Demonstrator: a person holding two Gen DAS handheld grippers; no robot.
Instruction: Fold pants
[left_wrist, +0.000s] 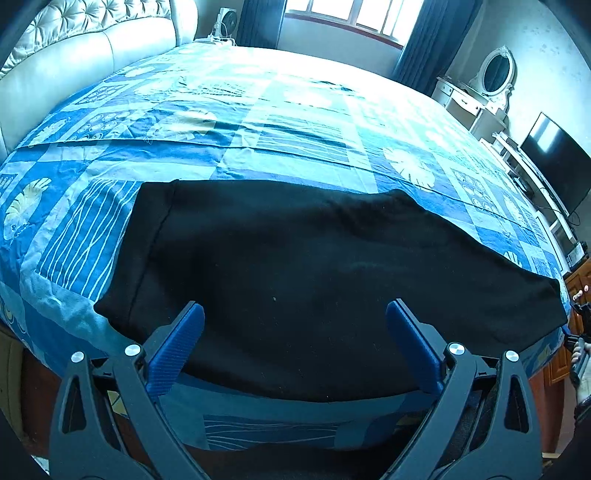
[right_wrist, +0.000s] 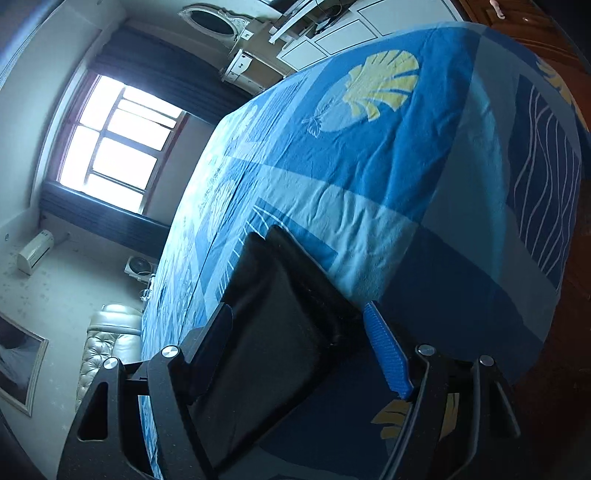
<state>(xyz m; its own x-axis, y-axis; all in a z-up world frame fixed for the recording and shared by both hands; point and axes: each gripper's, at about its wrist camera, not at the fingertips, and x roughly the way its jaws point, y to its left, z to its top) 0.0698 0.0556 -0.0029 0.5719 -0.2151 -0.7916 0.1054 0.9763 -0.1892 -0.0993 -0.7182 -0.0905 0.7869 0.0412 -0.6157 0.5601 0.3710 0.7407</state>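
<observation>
Spread across the near edge of the bed (left_wrist: 258, 122): black pants (left_wrist: 314, 266), long axis running side to side, waistband end at the left, narrow leg end far out toward the right. Directly ahead of the left gripper (left_wrist: 294, 325), jaws wide apart over the middle of the cloth, nothing pinched. Nearer the leg end: the right gripper (right_wrist: 299, 339), rolled sideways, jaws spread wide with the hem of the pants (right_wrist: 273, 317) lying between them, pads apparently not yet pressing. Likely next: closing on that hem.
</observation>
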